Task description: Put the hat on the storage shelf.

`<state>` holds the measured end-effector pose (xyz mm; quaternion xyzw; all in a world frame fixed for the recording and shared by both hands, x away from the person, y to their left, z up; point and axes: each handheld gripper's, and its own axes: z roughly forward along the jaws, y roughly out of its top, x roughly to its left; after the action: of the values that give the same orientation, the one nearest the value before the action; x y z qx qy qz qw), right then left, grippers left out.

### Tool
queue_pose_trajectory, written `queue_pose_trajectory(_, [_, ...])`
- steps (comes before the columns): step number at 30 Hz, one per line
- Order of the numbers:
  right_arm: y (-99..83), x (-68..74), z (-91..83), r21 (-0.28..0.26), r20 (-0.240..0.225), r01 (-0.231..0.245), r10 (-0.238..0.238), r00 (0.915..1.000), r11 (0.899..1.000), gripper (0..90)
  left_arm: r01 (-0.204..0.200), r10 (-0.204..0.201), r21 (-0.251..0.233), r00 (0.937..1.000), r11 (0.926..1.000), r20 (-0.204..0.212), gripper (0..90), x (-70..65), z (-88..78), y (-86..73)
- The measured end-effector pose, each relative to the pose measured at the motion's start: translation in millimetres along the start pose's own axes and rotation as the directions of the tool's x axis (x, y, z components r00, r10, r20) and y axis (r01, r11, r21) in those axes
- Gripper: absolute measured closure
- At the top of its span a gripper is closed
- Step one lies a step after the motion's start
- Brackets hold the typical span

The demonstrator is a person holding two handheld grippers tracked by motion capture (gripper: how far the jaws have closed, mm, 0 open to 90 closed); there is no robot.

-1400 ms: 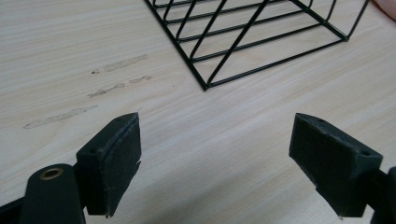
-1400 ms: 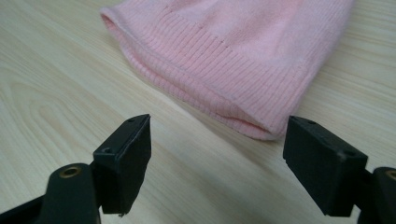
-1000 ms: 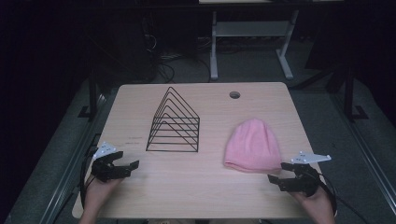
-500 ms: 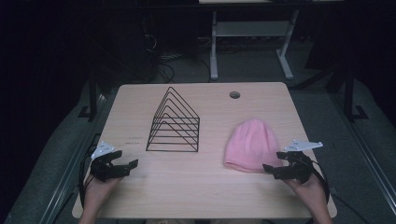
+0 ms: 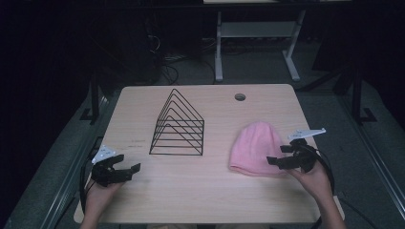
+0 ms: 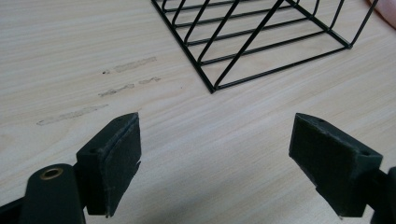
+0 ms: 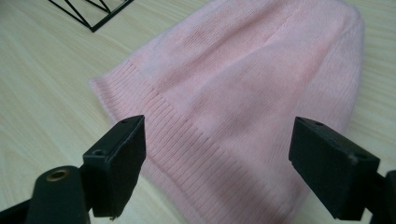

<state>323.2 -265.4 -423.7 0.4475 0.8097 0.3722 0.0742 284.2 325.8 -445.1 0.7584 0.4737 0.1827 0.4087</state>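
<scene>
A pink knit hat (image 5: 258, 148) lies flat on the right half of the wooden table (image 5: 191, 200). My right gripper (image 5: 276, 155) hovers at the hat's right edge, pointing left over it. In the right gripper view the hat (image 7: 243, 70) spreads under and beyond the right gripper (image 7: 217, 158). Its jaws have just been opening and stand wide, with nothing pressed between the pads. A black wire rack (image 5: 179, 126), triangular in outline, stands left of centre. My left gripper (image 5: 130, 164) rests open near the front left corner, short of the rack (image 6: 261, 42), with bare table between its jaws (image 6: 215, 154).
A round cable hole (image 5: 240, 97) sits near the table's far edge. Faint scuff marks (image 6: 126, 65) streak the wood left of the rack. Behind the table stands a white desk frame (image 5: 258, 33) on a dark floor with cables.
My right gripper has moved left and a little up, from the table's right edge to the hat's right side. The left gripper, hat and rack have stayed put.
</scene>
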Motion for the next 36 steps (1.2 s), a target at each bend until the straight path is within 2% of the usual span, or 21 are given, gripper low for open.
queue_pose_trajectory(3, [6.9, -2.4, 3.9, 0.009, -0.009, -0.007, 0.007, 0.9999, 1.0, 18.5, -0.001, 0.001, 0.002, 1.0, 1.0, 0.0, 16.8, 0.0, -0.5, -0.7])
queue_pose_trajectory(7, [17.3, -6.5, 8.1, 0.032, -0.007, 0.008, -0.008, 0.9999, 0.999, 19.2, -0.008, 0.008, 0.008, 1.0, 0.9999, -0.002, 16.8, 1.0, -1.2, -1.2])
queue_pose_trajectory(11, [26.7, -11.9, 11.4, 0.046, -0.006, 0.009, -0.009, 0.9999, 0.999, 18.9, 0.013, -0.013, -0.003, 0.9999, 0.9999, -0.006, 16.8, 1.5, -2.3, -2.0])
queue_pose_trajectory(24, [56.0, -29.4, 18.0, 0.072, -0.002, -0.002, 0.002, 1.0, 0.997, 19.5, -0.007, 0.007, 0.009, 0.9999, 0.9999, -0.014, 16.9, 1.0, -3.4, -2.0])
queue_pose_trajectory(27, [62.5, -38.0, 24.2, 0.081, -0.023, -0.022, 0.024, 0.9994, 0.996, 20.0, 0.005, -0.005, 0.006, 0.9998, 1.0, -0.018, 16.9, 2.0, -4.9, -3.1])
queue_pose_trajectory(36, [74.2, -57.7, 37.0, 0.108, -0.005, -0.042, 0.043, 0.9991, 0.993, 20.9, 0.011, -0.011, 0.015, 0.9994, 0.9998, -0.032, 16.9, 4.8, -4.4, -4.5])
